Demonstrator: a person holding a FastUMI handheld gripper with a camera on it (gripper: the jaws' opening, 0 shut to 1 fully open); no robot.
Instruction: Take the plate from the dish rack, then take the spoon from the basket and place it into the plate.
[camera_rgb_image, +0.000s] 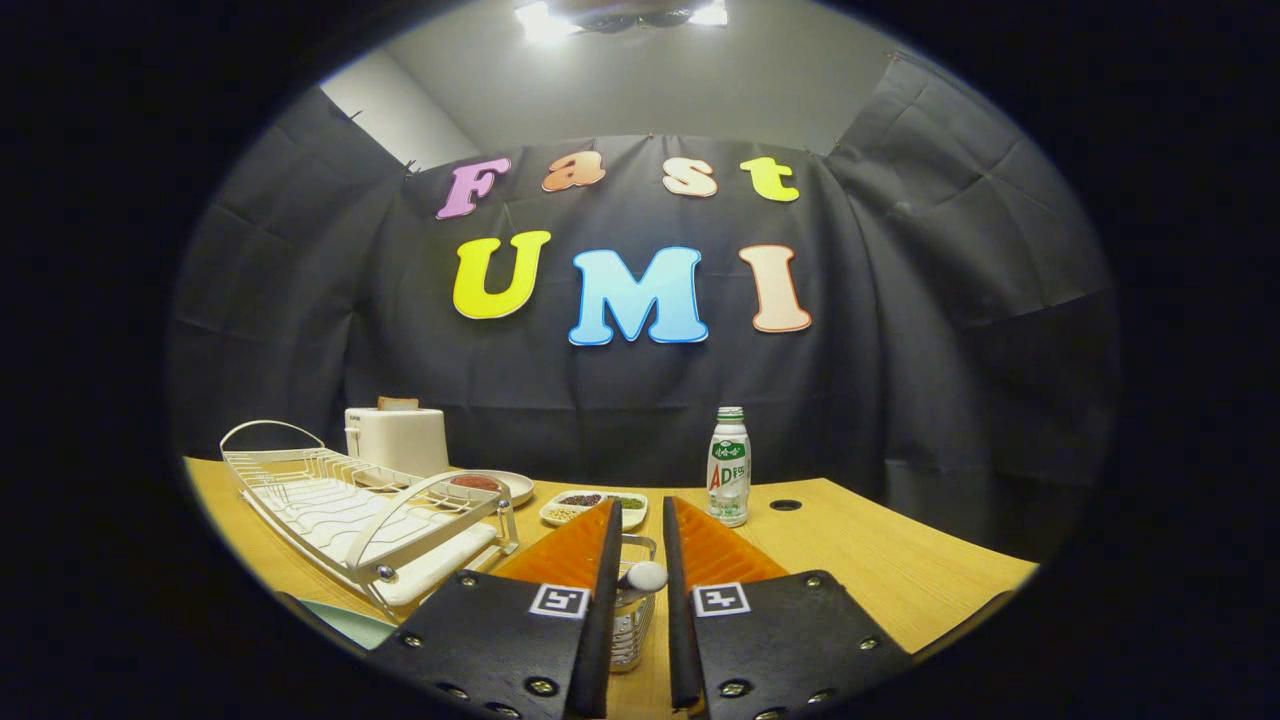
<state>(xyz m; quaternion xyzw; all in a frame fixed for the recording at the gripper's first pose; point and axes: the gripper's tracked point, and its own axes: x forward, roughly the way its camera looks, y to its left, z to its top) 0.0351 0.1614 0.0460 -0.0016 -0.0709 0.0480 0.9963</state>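
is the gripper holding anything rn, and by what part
Cannot be told for sure: the gripper has its fingers close around the spoon's rounded handle end, which sticks up from the wire basket, but contact isn't clear.

The single fisheye camera rode on the hand-held gripper (641, 520) and looked forward along its two fingers (575, 545), which stood slightly parted. It sat low and close over the bench (880, 560), facing level across it toward the booth's cloth wall (900, 330). The upward reach of the view took in a ceiling lamp (620, 12).
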